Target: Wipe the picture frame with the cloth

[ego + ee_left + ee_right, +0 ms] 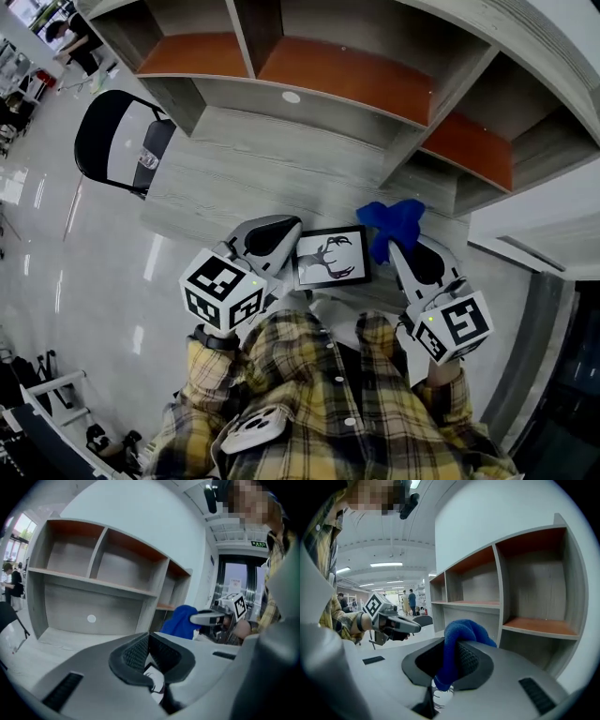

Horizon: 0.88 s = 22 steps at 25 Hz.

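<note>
Picture frame (330,257) lies at the desk's (244,159) near edge, its left side pinched by the left gripper (286,248). The right gripper (398,253) clamps the blue cloth (389,220) at the frame's right edge, so the wiping itself looks still to be done.

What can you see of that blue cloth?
The cloth is deep blue, soft and thick, like towelling. It is bunched into a rolled fold, not spread flat. The right tongs are shut on it: the fold bulges past their tips and a short end hangs between them. In the head view it shows by the upper right corner of the picture frame; whether it touches the frame is unclear.
</note>
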Tool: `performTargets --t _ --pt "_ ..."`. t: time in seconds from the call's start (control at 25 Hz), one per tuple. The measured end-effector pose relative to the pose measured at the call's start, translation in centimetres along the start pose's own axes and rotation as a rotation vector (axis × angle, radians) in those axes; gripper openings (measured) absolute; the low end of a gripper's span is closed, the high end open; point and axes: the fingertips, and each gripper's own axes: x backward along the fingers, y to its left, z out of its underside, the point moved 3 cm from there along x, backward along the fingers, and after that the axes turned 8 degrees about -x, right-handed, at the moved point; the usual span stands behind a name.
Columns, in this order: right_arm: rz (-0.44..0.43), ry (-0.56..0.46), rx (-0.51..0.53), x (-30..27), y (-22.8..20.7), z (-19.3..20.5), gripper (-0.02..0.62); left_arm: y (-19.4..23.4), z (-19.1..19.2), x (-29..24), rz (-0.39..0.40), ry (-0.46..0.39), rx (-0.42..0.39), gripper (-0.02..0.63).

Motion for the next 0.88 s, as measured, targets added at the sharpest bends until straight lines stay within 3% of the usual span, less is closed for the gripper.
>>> performTargets --t 0.16,0.36,0.64,0.88 --pt "0.008 0.060 -0.049 -1.3 -0.5 1.9 0.054 1.4 5.4 -1.9 0.060 0.216 -0.002 0.006" --pt "0.022 0.134 -0.119 -3.3 -0.6 4.7 0.054 3.0 12.0 -4.9 0.131 0.399 -0.038 0.009" --pt "0.026 0.243 -0.197 -5.3 -0.2 10.0 0.054 5.1 19.2 -7.9 0.216 0.532 -0.011 0.100" --pt "0.047 0.296 -0.229 -4.9 -0.6 12.6 0.054 5.7 21.9 -10.4 0.314 0.610 -0.129 0.101"
